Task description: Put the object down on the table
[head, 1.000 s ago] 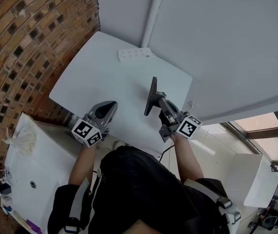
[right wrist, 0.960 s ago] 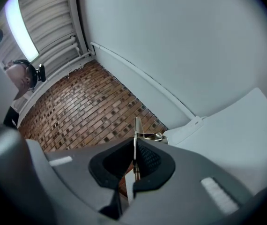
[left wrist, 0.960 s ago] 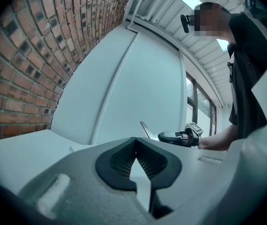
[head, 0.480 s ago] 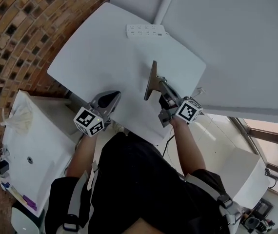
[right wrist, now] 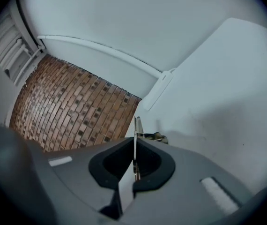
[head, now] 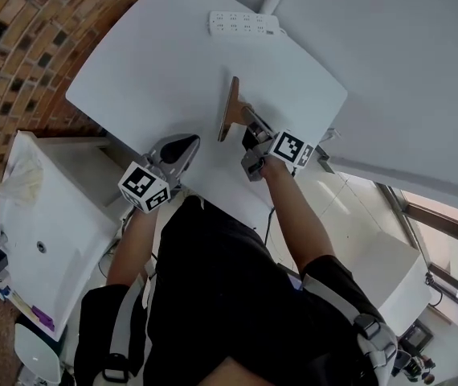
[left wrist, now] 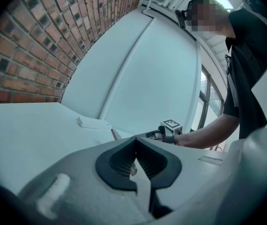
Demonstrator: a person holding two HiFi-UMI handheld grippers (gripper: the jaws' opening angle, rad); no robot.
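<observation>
The object is a thin flat board (head: 229, 108), dark on its face with a brownish edge, seen almost edge-on as a narrow strip just above the centre of the head view; in the right gripper view it shows as a pale sliver (right wrist: 137, 124) with a small metal fitting beside it, too small to make out. It stands on edge over the middle of the white table (head: 149, 63), and whether its lower edge touches the top cannot be told. The print in view is the black-and-white square pattern on each gripper's cube; any marks on the white power strip (head: 243, 22) at the top of the head view are too small to read. The right gripper (right wrist: 134, 140) pinches the board at its near end, one finger on each face, the rest of the board reaching past the fingertips toward the upper part of the frame. The left gripper (left wrist: 135, 142), at lower left of centre in the head view, has its fingers pressed together with nothing between them and sits well apart from the board, with a brick wall (head: 20, 39) along the left edge
</observation>
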